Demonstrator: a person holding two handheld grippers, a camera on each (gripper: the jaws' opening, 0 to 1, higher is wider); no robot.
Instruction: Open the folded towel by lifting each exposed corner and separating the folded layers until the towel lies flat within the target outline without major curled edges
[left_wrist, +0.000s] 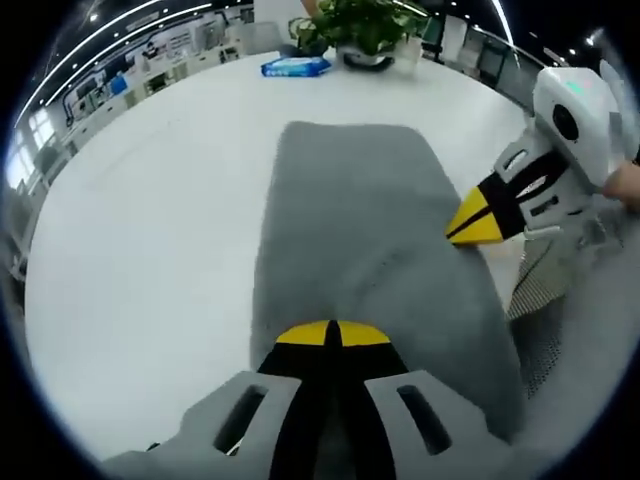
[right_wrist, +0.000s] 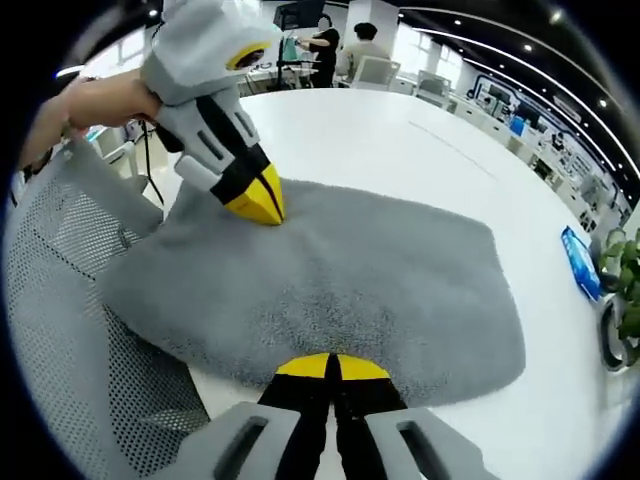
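Note:
A grey towel (left_wrist: 350, 220) lies folded in a long strip on the white table (left_wrist: 150, 230). My left gripper (left_wrist: 330, 335) is shut at the towel's near end, its yellow tips together on the cloth. From the right, my right gripper (left_wrist: 470, 225) meets the towel's side edge with its tips together. In the right gripper view the towel (right_wrist: 380, 280) spreads wide, and my right gripper (right_wrist: 330, 367) is shut on its near edge. The left gripper (right_wrist: 262, 205) pinches the far left edge there, held by a hand (right_wrist: 100, 105).
A potted plant (left_wrist: 365, 30) and a blue packet (left_wrist: 295, 66) sit at the table's far side. A grey mesh chair (right_wrist: 70, 330) stands against the table edge under the towel's corner. People sit in the background.

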